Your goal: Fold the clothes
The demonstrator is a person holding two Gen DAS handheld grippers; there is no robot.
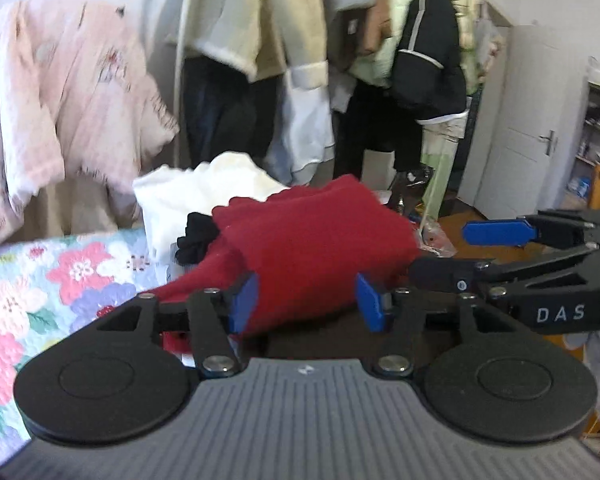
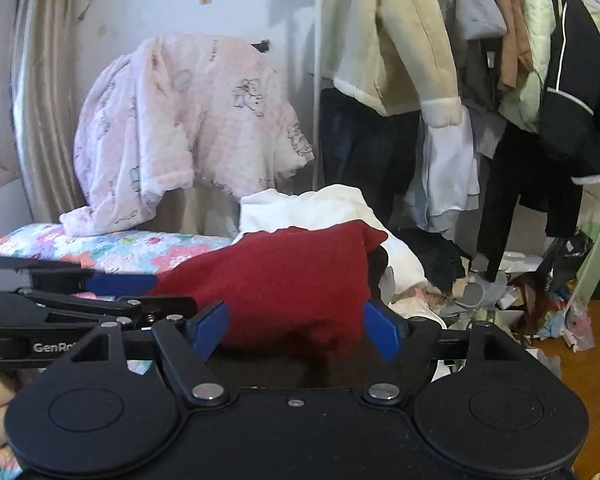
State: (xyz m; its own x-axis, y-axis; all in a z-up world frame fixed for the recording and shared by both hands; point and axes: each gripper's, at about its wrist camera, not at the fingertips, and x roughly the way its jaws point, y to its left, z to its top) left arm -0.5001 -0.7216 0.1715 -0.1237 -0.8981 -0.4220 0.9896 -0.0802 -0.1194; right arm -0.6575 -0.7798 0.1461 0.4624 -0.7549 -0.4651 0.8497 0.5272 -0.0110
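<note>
A folded dark red knit garment (image 1: 320, 236) (image 2: 292, 280) lies on the corner of a bed covered with a floral quilt (image 1: 60, 276) (image 2: 140, 248). My left gripper (image 1: 306, 302) is at its near edge. Its blue pads stand apart on either side of the cloth and do not pinch it. My right gripper (image 2: 296, 330) is also open, with the red cloth lying between its wide-set pads. Each gripper shows in the other's view: the right gripper (image 1: 440, 250) comes in from the right, the left gripper (image 2: 176, 292) from the left. Both are beside the red garment.
A crumpled white garment (image 1: 196, 192) (image 2: 320, 208) and a black piece (image 1: 196, 236) lie just behind the red one. A pink padded robe (image 2: 172, 120) is draped over a chair. A rack of hanging coats (image 2: 500, 60) stands behind, with cluttered floor (image 2: 520, 304) and a white door (image 1: 528, 120) to the right.
</note>
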